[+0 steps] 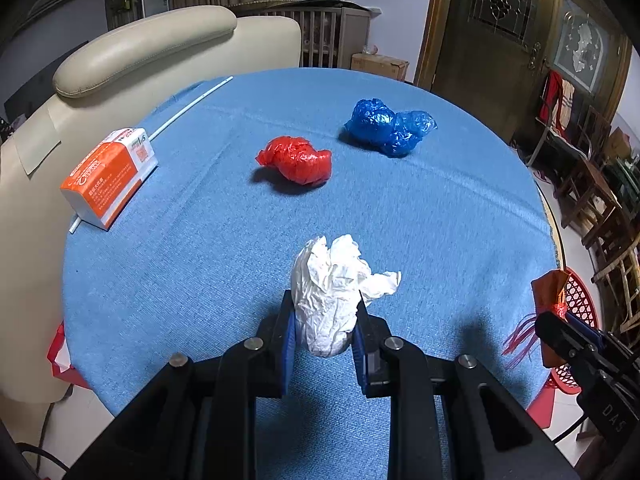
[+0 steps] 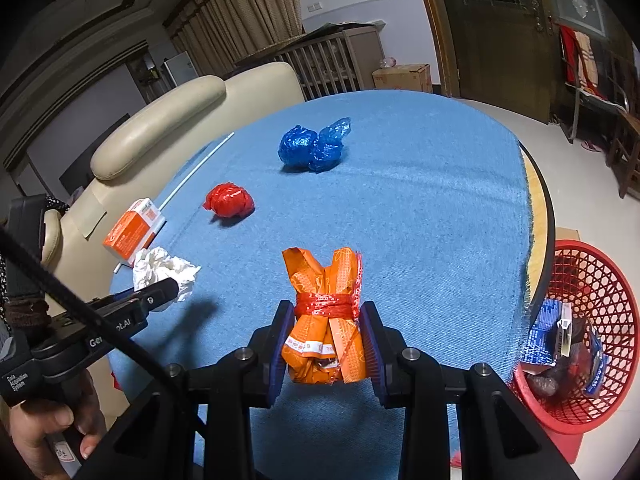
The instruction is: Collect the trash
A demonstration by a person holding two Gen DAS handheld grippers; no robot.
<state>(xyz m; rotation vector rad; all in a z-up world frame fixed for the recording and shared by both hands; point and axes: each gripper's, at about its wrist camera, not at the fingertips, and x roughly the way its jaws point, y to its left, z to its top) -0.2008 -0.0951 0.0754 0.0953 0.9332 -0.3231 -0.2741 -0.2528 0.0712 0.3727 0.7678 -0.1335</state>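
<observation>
My left gripper is shut on a crumpled white paper wad, held above the blue tablecloth; the wad also shows in the right wrist view. My right gripper is shut on an orange wrapper bundle tied with red string; the bundle also shows at the right edge of the left wrist view. A red plastic wad, a blue plastic wad and an orange-and-white box lie on the table.
A red mesh basket stands on the floor right of the table and holds some trash. A thin white stick lies along the table's left edge. A beige sofa stands behind the table. Wooden chairs are at the right.
</observation>
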